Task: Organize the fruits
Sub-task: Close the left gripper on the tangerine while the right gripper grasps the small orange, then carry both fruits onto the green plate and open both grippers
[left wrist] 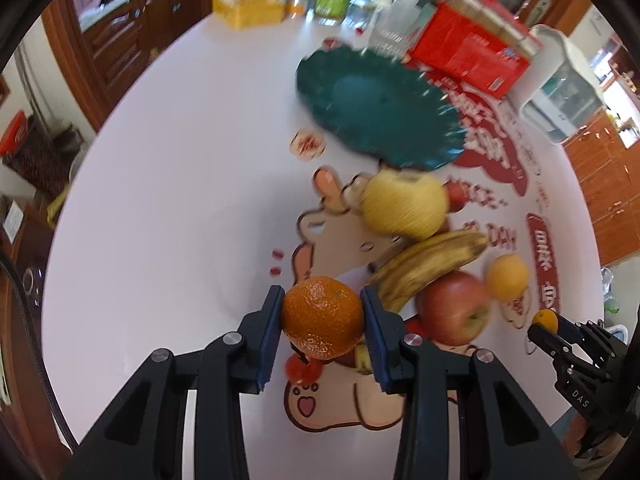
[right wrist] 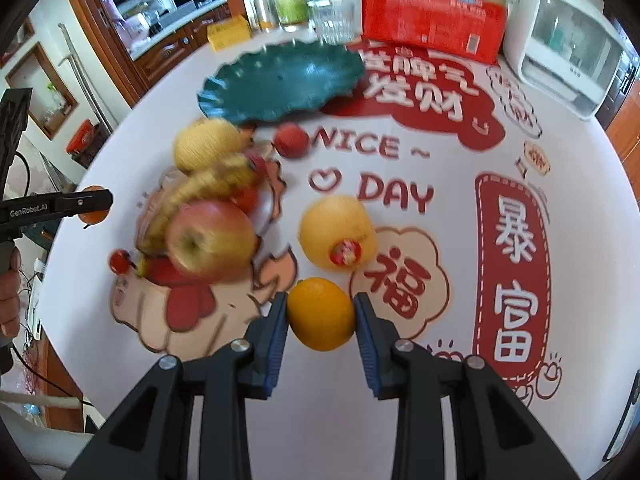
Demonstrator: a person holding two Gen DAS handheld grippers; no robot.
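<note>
My left gripper point(left wrist: 322, 294) is shut on a dimpled orange point(left wrist: 322, 320), held above the table. Beyond it lie a banana point(left wrist: 432, 264), a red apple point(left wrist: 454, 308), a pale yellow round fruit point(left wrist: 404, 204) and a small red fruit point(left wrist: 302, 368). An empty dark green scalloped plate point(left wrist: 376, 108) sits further back. My right gripper point(right wrist: 321, 300) is shut on a smooth yellow-orange citrus point(right wrist: 321, 314), also off the table. A yellow fruit with a red sticker point(right wrist: 338, 236) lies just ahead of it. The apple point(right wrist: 210, 240), the banana point(right wrist: 200, 196) and the plate point(right wrist: 280, 80) are to its left and beyond.
A printed red and white tablecloth point(right wrist: 440, 420) covers the round table. At the back stand a red box point(right wrist: 432, 20), a white appliance point(right wrist: 560, 52), glass jars point(right wrist: 292, 4) and a yellow box point(right wrist: 228, 32). A small red fruit point(right wrist: 291, 141) lies near the plate. Wooden cabinets surround the table.
</note>
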